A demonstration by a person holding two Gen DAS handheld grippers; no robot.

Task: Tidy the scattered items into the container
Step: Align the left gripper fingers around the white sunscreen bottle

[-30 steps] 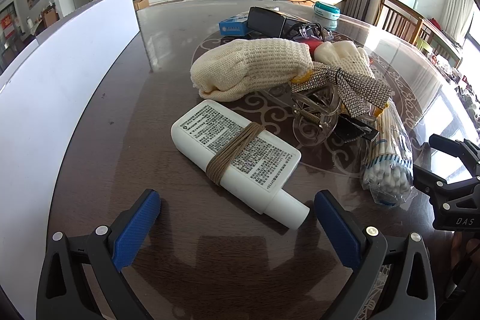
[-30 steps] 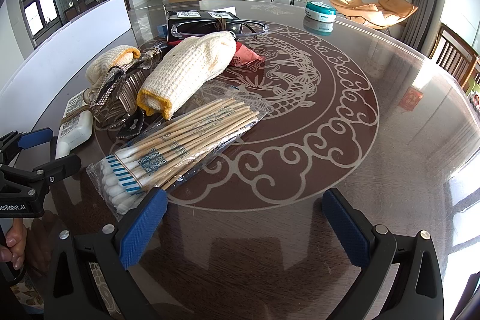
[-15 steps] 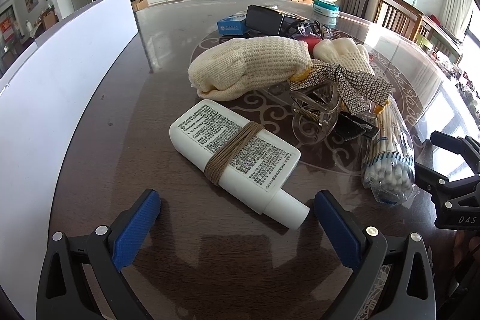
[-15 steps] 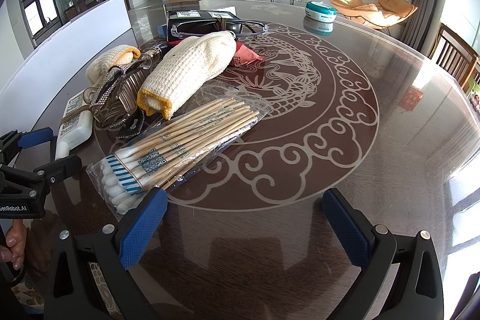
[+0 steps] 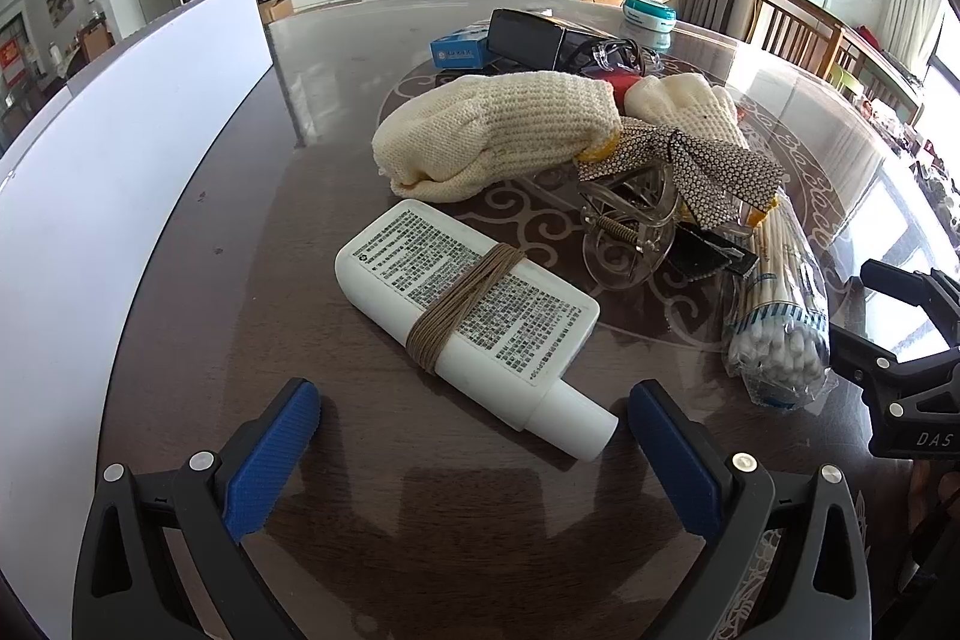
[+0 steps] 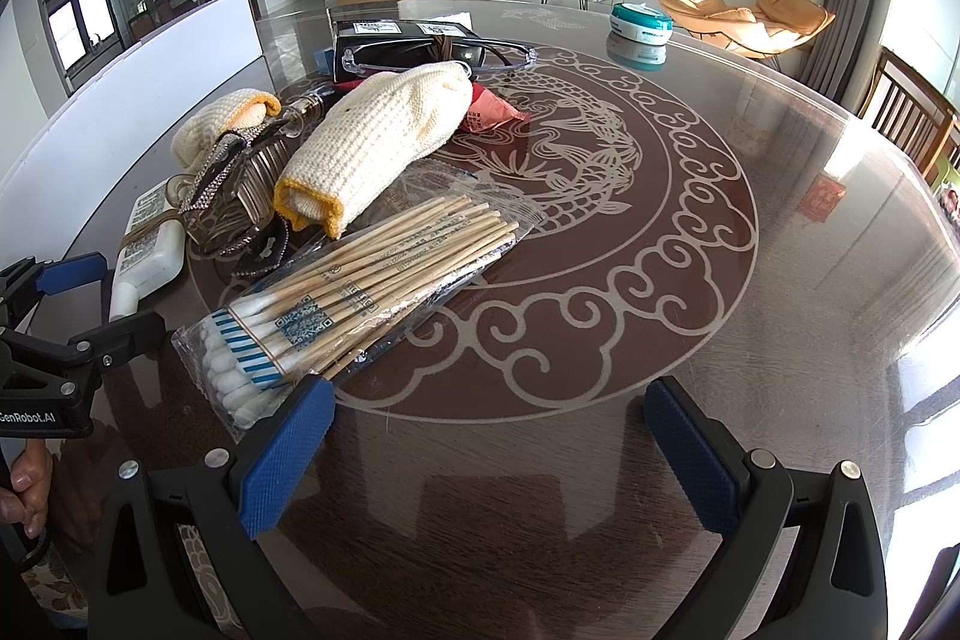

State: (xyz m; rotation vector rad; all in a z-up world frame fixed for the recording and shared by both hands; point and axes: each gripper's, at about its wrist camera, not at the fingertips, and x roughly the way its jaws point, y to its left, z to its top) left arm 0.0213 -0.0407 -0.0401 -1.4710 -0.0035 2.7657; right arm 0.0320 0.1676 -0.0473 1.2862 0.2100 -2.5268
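White bottle point(image 5: 474, 316) lies ahead of the released left gripper point(image 5: 474, 436), likely first pick; right gripper point(image 6: 486, 430) spread, empty.

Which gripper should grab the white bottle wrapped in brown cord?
Left, probably. The left gripper is open with the white flat bottle wrapped in brown cord lying directly ahead, cap toward it. The open right gripper faces bare table; the bottle sits far to its left, beyond the bagged cotton swabs.
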